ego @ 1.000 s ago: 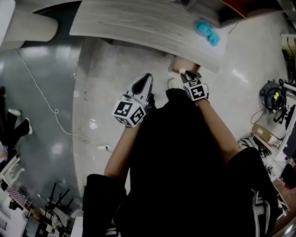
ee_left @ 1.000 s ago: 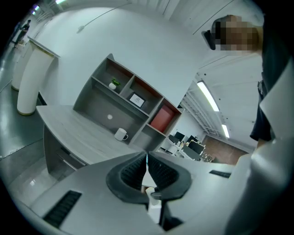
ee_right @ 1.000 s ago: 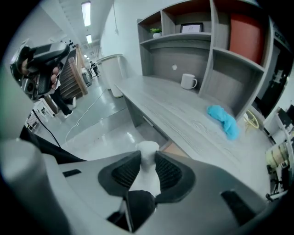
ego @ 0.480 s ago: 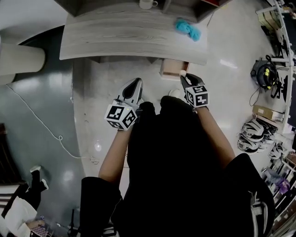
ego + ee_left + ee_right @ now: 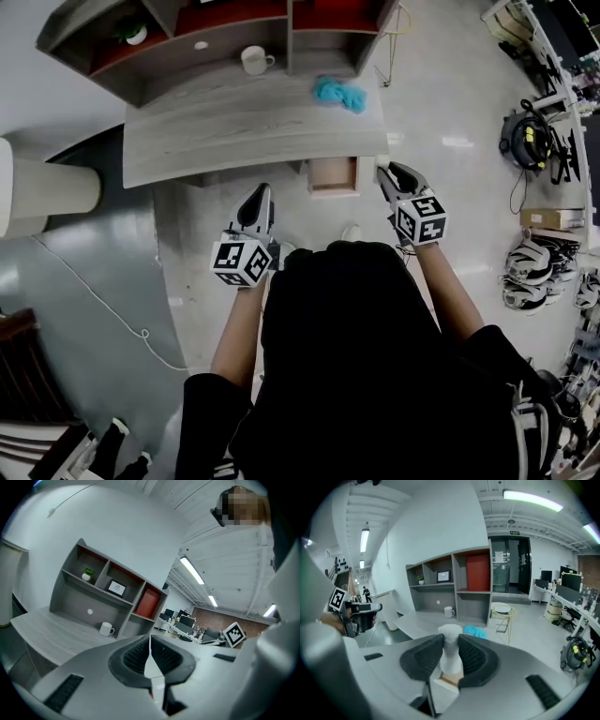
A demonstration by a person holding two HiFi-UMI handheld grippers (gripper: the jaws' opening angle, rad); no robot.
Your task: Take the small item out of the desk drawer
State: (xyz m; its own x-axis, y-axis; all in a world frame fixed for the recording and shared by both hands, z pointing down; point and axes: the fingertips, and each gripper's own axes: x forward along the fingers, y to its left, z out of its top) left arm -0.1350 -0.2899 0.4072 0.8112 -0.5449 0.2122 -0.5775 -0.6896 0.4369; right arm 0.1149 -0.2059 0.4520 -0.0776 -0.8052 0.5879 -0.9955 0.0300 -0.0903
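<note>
The person wears a black top [image 5: 347,356] with short sleeves [image 5: 202,412]. The left gripper [image 5: 263,190] and the right gripper [image 5: 385,170] are grey, with black ribbed pads [image 5: 136,656] and a white cube [image 5: 242,262] with black square markers.

Head view: the desk [image 5: 216,131] spans 11 to 1 o'clock, its top mostly bare. On it are a mug [image 5: 253,60] at 12 and a blue cloth [image 5: 339,93] toward 1. The shelf unit [image 5: 187,33] walls off its far edge. The open drawer [image 5: 333,175] juts from the desk front at 12. The floor [image 5: 192,248] at 9 o'clock of the drawer gives passage. A cream column [image 5: 47,197] stands at 9, well apart.
</note>
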